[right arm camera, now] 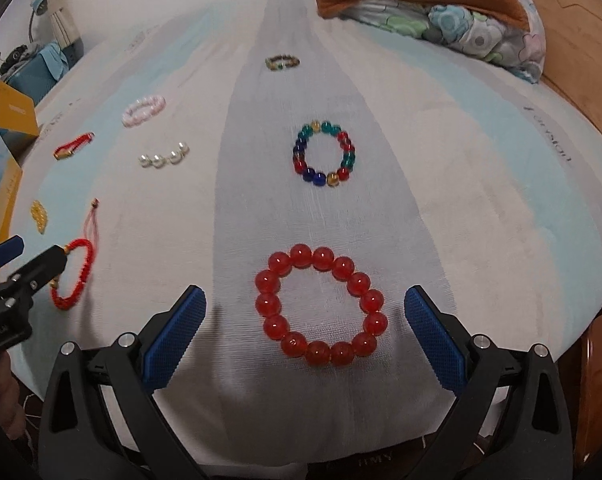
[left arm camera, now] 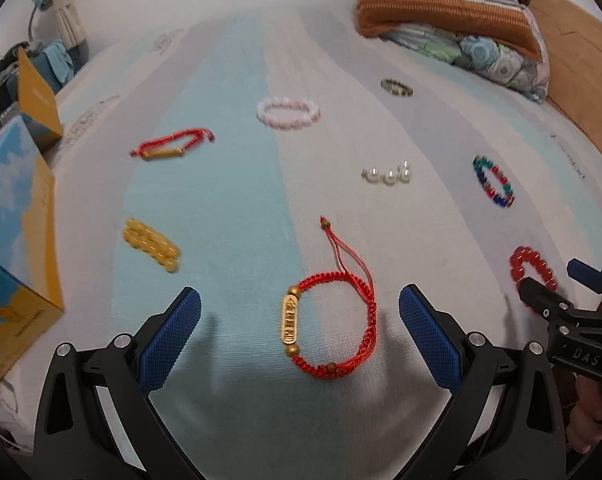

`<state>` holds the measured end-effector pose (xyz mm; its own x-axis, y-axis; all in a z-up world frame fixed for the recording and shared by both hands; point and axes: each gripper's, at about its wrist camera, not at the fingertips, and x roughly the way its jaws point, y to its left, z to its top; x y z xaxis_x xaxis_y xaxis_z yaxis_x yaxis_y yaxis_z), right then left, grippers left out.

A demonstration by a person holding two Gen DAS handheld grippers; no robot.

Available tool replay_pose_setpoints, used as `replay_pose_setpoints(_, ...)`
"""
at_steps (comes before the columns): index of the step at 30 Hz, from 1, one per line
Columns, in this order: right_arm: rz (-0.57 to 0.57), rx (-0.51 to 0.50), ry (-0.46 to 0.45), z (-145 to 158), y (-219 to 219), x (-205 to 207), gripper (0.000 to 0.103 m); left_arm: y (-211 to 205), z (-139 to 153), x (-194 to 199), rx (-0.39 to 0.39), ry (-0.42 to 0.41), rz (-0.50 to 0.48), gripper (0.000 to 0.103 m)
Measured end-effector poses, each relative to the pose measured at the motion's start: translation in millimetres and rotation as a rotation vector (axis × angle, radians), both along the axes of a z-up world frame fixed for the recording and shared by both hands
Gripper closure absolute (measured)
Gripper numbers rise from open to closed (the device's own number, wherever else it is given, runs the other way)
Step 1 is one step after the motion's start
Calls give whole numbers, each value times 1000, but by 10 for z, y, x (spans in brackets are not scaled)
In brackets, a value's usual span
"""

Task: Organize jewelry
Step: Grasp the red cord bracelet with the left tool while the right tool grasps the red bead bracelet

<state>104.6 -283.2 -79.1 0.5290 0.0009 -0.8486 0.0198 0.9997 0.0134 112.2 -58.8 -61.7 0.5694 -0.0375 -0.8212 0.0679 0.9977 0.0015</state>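
1. My left gripper (left arm camera: 300, 328) stands wide apart, holding nothing; the red cord bracelet (left arm camera: 329, 328) with its gold tube charm lies flat on the bedsheet (left arm camera: 229, 200) between the blue pads (left arm camera: 169, 340), touching neither.
2. My right gripper (right arm camera: 305, 330) is equally wide and empty, flanking the red bead bracelet (right arm camera: 321, 304).
3. Beyond that red bead bracelet lies the multicoloured bead bracelet (right arm camera: 323, 153); pearls (right arm camera: 164, 157) and a pink bracelet (right arm camera: 144, 110) sit to its far left.

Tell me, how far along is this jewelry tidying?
Barely started. Nothing looks sorted: pieces lie scattered over the bed. Both tools are open and empty, the left tool around the red cord bracelet, the right tool around the red bead bracelet. All pieces remain.
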Motion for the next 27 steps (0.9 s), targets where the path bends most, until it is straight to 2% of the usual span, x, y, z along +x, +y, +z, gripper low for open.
replay_pose_setpoints(7, -9, -15, 23, -129, 4, 66, 7, -17, -270, 68, -20, 38, 13, 6)
replay_pose_setpoints(9, -23, -12, 28, -152, -23, 77, 10, -14, -317, 64, -17, 26, 18, 5)
replay_pose_setpoints(18, -38, 7, 55, -240, -81, 142, 17, -2, -368, 52, -10, 6, 13, 8)
replay_pose_setpoints(20, -43, 17, 59, -245, -98, 146, 19, 12, -352, 49, -11, 13, 13, 13)
replay_pose_setpoints(22, -51, 22, 60, -244, -114, 146, 24, 28, -320, 24, -12, 14, 15, 26)
replay_pose_setpoints(25, -51, 25, 59, -234, -120, 146, 34, 39, -292, -10, -3, 14, 13, 45)
replay_pose_setpoints(27, -47, 30, 58, -231, -106, 139, 45, 56, -275, -23, -9, 19, 11, 53)
